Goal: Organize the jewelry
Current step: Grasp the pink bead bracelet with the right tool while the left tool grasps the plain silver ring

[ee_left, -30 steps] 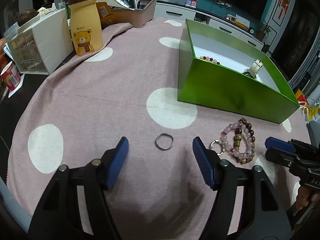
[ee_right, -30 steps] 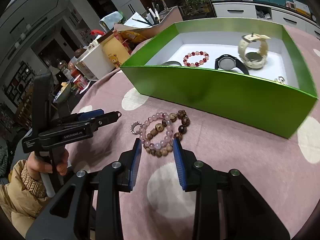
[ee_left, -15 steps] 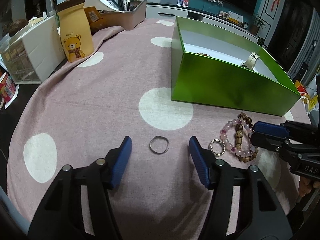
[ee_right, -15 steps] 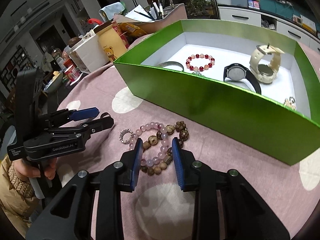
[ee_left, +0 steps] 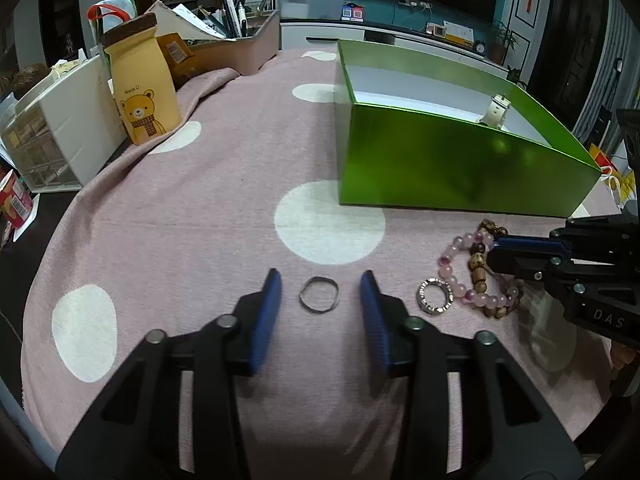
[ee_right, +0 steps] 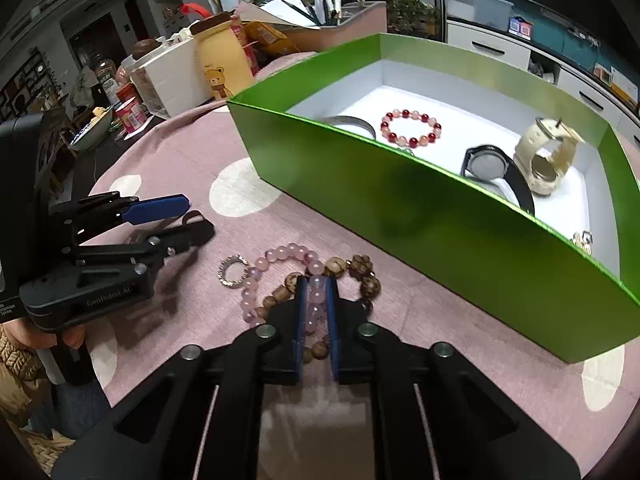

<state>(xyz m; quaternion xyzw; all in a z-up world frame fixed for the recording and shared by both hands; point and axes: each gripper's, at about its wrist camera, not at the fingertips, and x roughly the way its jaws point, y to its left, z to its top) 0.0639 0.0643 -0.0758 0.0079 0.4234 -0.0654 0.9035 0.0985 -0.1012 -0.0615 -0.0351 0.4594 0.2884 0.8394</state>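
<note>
My left gripper (ee_left: 320, 280) is open, low over the pink cloth, with a thin dark ring (ee_left: 319, 300) lying between its blue fingertips. A sparkly silver ring (ee_left: 434, 301) lies just to its right. My right gripper (ee_right: 316, 286) is shut on the pink bead bracelet (ee_right: 276, 257), which lies tangled with a wooden bead bracelet (ee_right: 360, 276) on the cloth; both also show in the left wrist view (ee_left: 460, 244). The green box (ee_right: 440, 208) behind holds a red bead bracelet (ee_right: 412, 128), a black watch (ee_right: 490, 166), a cream watch (ee_right: 546, 156) and a bangle (ee_right: 352, 122).
A yellow bear bottle (ee_left: 140, 88), a white drawer unit (ee_left: 60, 128) and a pen holder (ee_left: 240, 44) stand at the back left. The pink cloth with white dots (ee_left: 200, 208) covers the table. A small charm (ee_right: 582, 238) lies in the box's right corner.
My right gripper has moved forward onto the bracelets and closed on the pink beads. My left gripper has narrowed and lowered around the thin dark ring.
</note>
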